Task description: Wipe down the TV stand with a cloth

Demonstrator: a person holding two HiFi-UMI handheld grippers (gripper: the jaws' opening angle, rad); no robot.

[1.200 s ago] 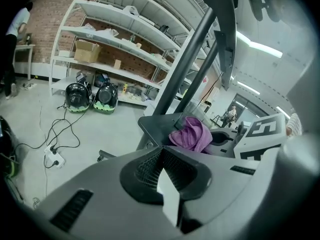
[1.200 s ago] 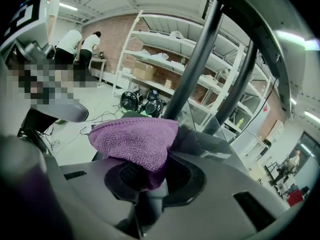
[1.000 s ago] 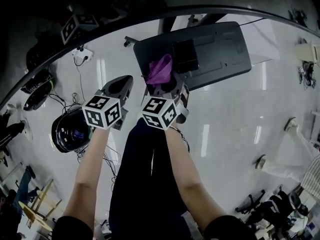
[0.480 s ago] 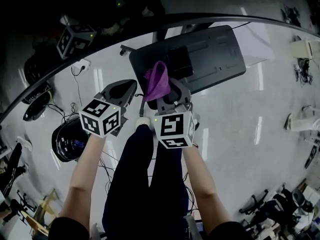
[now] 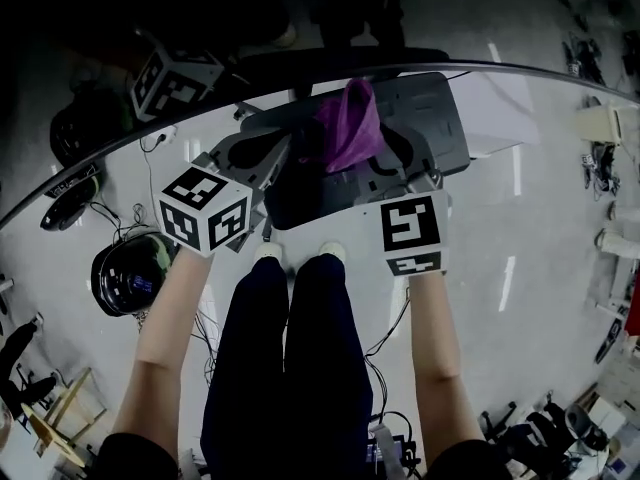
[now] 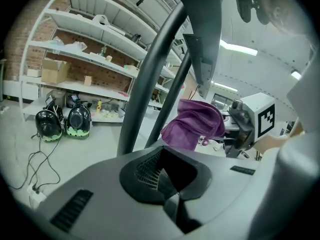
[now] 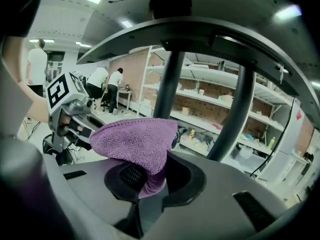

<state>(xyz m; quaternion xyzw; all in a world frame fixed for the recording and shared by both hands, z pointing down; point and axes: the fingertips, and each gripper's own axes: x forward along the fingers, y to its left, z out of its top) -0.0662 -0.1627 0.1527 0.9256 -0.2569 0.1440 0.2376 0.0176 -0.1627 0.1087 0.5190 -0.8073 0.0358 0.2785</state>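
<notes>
In the head view my right gripper (image 5: pixel 378 153) is shut on a purple cloth (image 5: pixel 350 123), which sticks up from its jaws over the TV stand's black base plate (image 5: pixel 445 118). Beside it, my left gripper (image 5: pixel 255 156) is shut with nothing in it. A dark curved edge (image 5: pixel 470 66) of the stand arcs across just beyond both. In the right gripper view the cloth (image 7: pixel 135 144) droops over my right gripper (image 7: pixel 145 180), and the stand's two dark posts (image 7: pixel 167 84) rise behind it. The left gripper view shows my left gripper (image 6: pixel 162 176), the cloth (image 6: pixel 192 123) and the posts (image 6: pixel 150 69).
A black helmet (image 5: pixel 130 273) and cables (image 5: pixel 105 213) lie on the glossy floor at the left. My legs and shoes (image 5: pixel 265 253) stand just short of the base plate. Shelving (image 6: pixel 75 59) with boxes and two helmets (image 6: pixel 50 124) lines the far wall. People (image 7: pixel 102 86) stand in the distance.
Both grippers have moved forward toward the stand. The right one has swung rightward and carried the cloth up over the base plate, close under the curved edge.
</notes>
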